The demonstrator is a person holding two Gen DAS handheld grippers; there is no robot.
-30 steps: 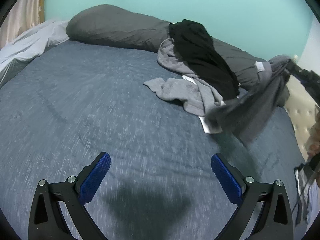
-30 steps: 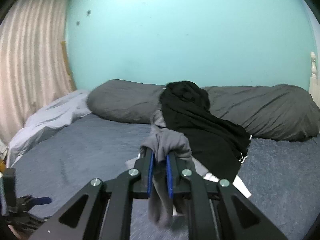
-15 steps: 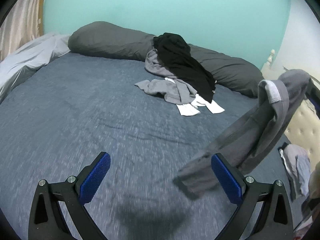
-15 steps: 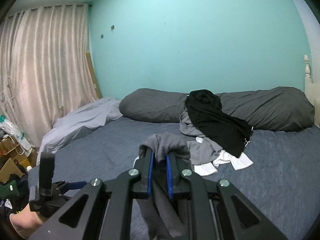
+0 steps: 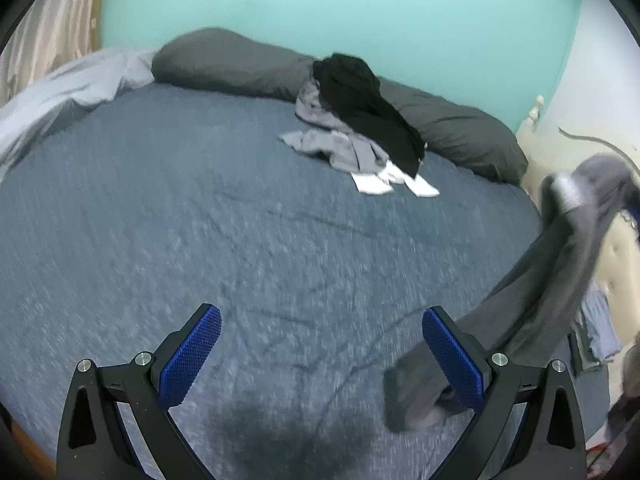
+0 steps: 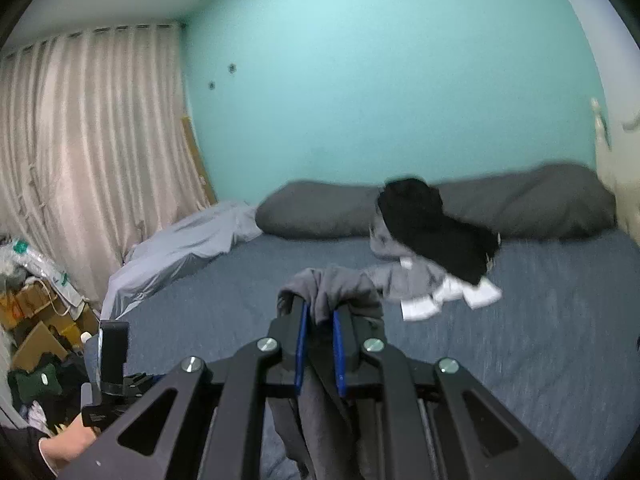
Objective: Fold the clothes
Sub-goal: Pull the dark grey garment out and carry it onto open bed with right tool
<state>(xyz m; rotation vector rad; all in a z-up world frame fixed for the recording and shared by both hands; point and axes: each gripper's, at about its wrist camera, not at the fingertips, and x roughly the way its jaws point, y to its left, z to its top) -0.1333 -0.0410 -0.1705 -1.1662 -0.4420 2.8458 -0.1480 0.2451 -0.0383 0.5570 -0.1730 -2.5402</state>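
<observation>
My right gripper (image 6: 319,316) is shut on a dark grey garment (image 6: 336,286) that bunches over its tips and hangs below. In the left wrist view the same grey garment (image 5: 560,272) dangles at the right, its lower end trailing onto the blue bed (image 5: 200,220) beside my left gripper's right finger. My left gripper (image 5: 320,352) is open over the bedspread with nothing between its pads. A pile of clothes (image 5: 360,128), black over grey with white pieces, lies against the long dark pillow (image 5: 224,60), also seen as the clothes pile (image 6: 432,248) in the right wrist view.
A pale grey sheet (image 5: 60,96) is heaped at the bed's left side. Curtains (image 6: 80,152) and cluttered boxes (image 6: 36,320) stand left of the bed. A cream tufted headboard (image 5: 624,260) is at the right. The other handle and a hand (image 6: 80,436) show low left.
Both grippers have drawn back from the clothes pile, which now looks smaller and farther. The grey garment came away with the right gripper and now hangs free, its end on the bed.
</observation>
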